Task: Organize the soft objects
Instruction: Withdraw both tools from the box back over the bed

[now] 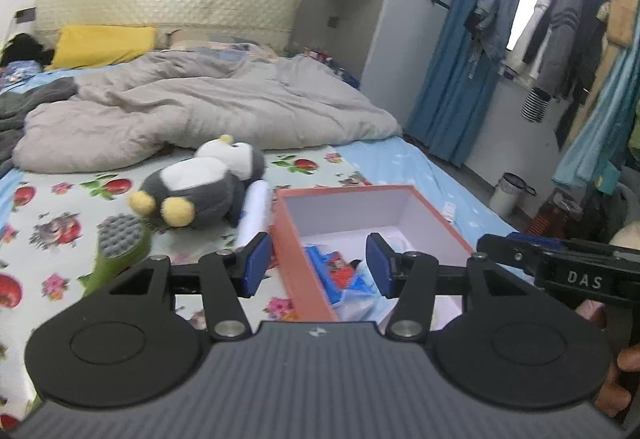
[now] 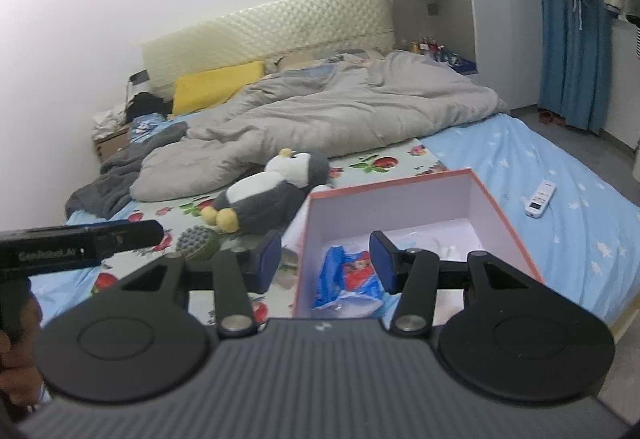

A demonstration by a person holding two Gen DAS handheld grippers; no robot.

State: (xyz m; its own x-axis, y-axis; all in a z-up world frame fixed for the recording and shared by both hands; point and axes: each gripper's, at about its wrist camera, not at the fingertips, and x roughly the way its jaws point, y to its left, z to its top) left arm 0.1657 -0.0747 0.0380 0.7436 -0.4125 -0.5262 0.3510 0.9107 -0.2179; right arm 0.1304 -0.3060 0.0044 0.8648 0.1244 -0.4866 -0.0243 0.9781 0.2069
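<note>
An open pink box (image 1: 296, 263) (image 2: 516, 227) with a white inside stands on the bed, and a crumpled blue and red packet (image 1: 340, 271) (image 2: 348, 279) lies in it. A grey and white plush penguin (image 1: 200, 187) (image 2: 264, 195) with yellow feet lies just left of the box. A white roll (image 1: 254, 211) rests between penguin and box. A green brush with a grey knobbly head (image 1: 120, 243) (image 2: 198, 241) lies nearer. My left gripper (image 1: 318, 265) hovers open over the box's near left wall. My right gripper (image 2: 326, 263) hovers open above the box, nothing between its pads.
A rumpled grey duvet (image 1: 208, 103) (image 2: 344, 111) covers the far bed, with a yellow pillow (image 1: 104, 45) (image 2: 218, 87) by the headboard. A white remote (image 2: 540, 199) lies on the blue sheet right of the box. Blue curtains (image 1: 452, 79), hanging clothes and a bin (image 1: 510, 193) stand to the right.
</note>
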